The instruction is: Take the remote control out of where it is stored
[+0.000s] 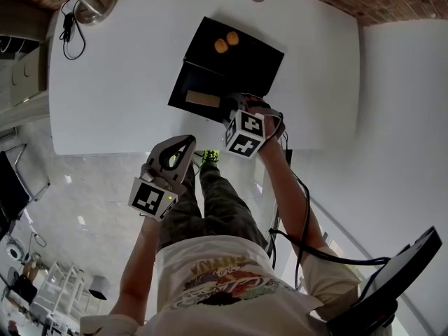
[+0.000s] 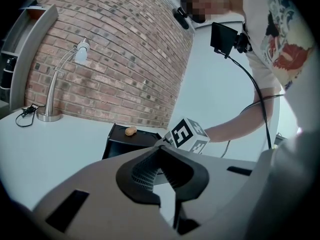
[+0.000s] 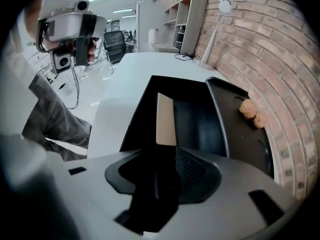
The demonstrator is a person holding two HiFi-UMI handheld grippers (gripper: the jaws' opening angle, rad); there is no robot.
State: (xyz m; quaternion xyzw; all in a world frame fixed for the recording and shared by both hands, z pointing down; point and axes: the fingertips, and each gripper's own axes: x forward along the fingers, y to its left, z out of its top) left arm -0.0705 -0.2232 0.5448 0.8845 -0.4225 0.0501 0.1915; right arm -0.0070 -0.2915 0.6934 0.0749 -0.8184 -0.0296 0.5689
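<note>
A black box [image 1: 241, 58] stands on the white table [image 1: 126, 82] with its drawer [image 1: 190, 82] pulled out toward me. One long flat tan slab [image 1: 203, 98] [image 3: 165, 116] lies in the drawer; I cannot tell whether it is the remote control. My right gripper [image 1: 234, 105] [image 3: 165, 156] points steeply down into the drawer with its jaws wide. The slab's near end runs into shadow between them, and the ribbed right pad [image 3: 192, 169] stands apart from it. My left gripper [image 1: 190, 143] [image 2: 160, 151] hangs off the table's near edge, its fingertips meeting on nothing.
Two small brown lumps [image 1: 226, 42] [image 3: 249, 112] [image 2: 130, 131] rest on the box's top. A desk lamp [image 1: 87, 4] [image 2: 50, 113] and a coiled cable [image 1: 68, 28] occupy the table's far left corner. A brick wall [image 2: 110, 59] runs behind the table. My legs [image 1: 210, 201] stand by the near edge.
</note>
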